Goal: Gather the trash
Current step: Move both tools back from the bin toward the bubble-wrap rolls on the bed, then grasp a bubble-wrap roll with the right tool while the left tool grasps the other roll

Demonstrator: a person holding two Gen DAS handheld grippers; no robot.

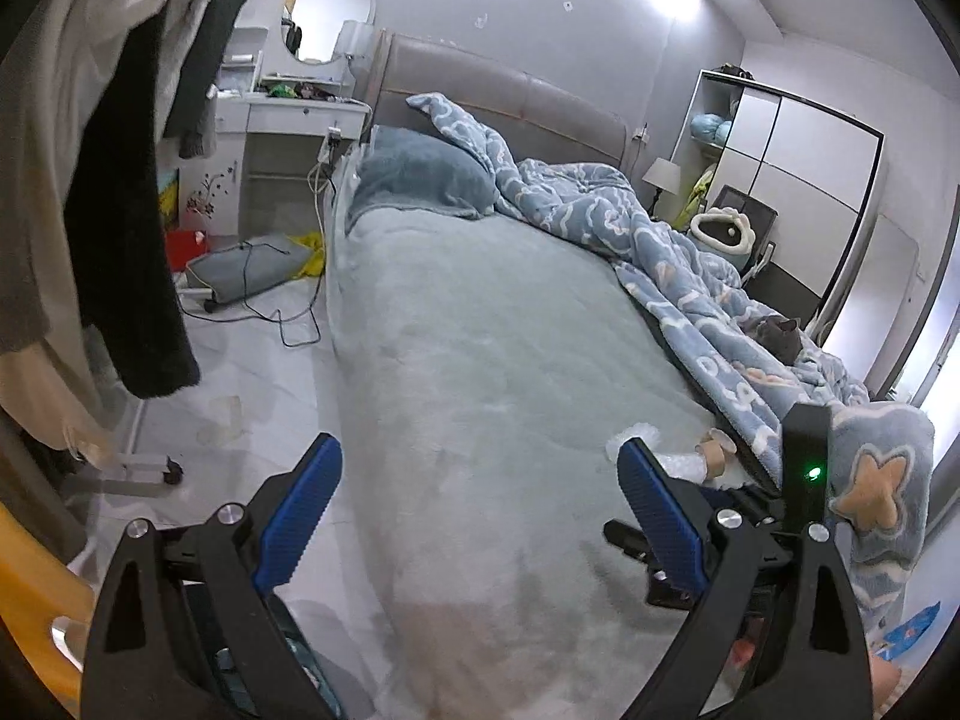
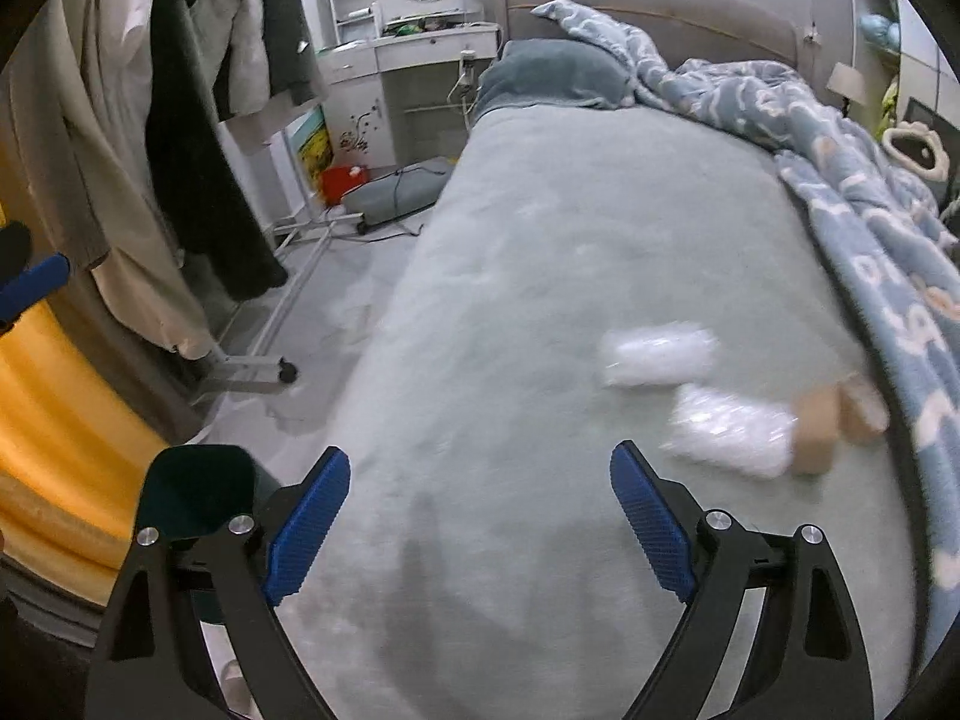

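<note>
Bed (image 2: 540, 300) foot edge lay nearest, its grey-green sheet mostly bare, floor strip open along its left side. Two crumpled white wrappers (image 2: 660, 354) and a cardboard tube (image 2: 816, 426) lay on the sheet's right, near the blue quilt (image 2: 870, 192). Clothes rack (image 2: 180, 150) crowded the left; dresser (image 2: 420, 48) stood far back. Right gripper (image 2: 480, 480) and left gripper (image 1: 480, 468) both spread wide, empty, touching nothing.
</note>
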